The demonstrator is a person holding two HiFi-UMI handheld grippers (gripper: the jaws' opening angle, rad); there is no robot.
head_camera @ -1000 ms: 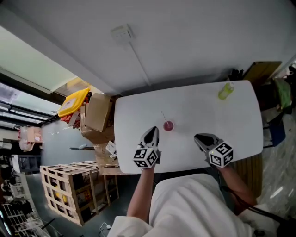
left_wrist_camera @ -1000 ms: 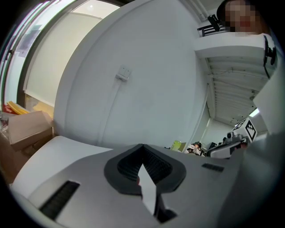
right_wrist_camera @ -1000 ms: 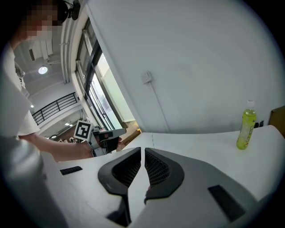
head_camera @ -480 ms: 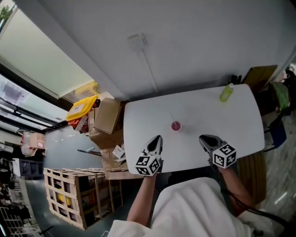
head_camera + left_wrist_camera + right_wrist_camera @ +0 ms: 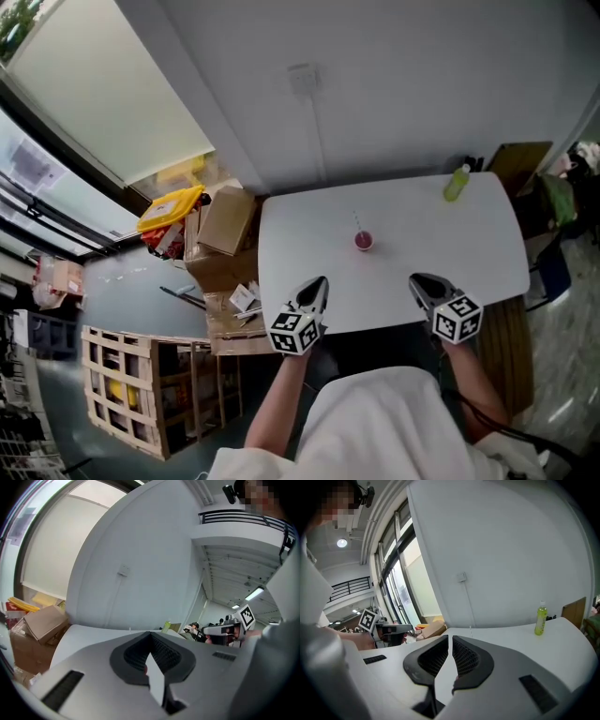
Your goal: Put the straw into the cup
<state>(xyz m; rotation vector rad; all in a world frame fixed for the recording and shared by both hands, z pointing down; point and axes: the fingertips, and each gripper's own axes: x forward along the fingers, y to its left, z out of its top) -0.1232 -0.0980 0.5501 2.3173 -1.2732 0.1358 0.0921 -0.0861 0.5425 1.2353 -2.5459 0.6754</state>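
Note:
A small pink cup (image 5: 364, 242) stands near the middle of the white table (image 5: 478, 244). A thin straw (image 5: 356, 221) rises from it, leaning toward the wall. The straw's tip (image 5: 470, 629) shows just above the right jaws in the right gripper view, where the cup is hidden. My left gripper (image 5: 315, 290) hovers at the table's front edge, left of the cup, jaws shut and empty. My right gripper (image 5: 424, 285) is at the front edge, right of the cup, jaws closed to a slit with nothing between them. Both are well short of the cup.
A green bottle (image 5: 456, 184) stands at the table's far right corner and also shows as the bottle (image 5: 541, 618) in the right gripper view. Cardboard boxes (image 5: 223, 225) and a wooden crate (image 5: 141, 384) sit on the floor to the left. A wall runs behind the table.
The head view has shifted, so the table sits higher and further right in frame. Both grippers stay shut at the front edge, slightly nearer the person. The cup and straw have not moved.

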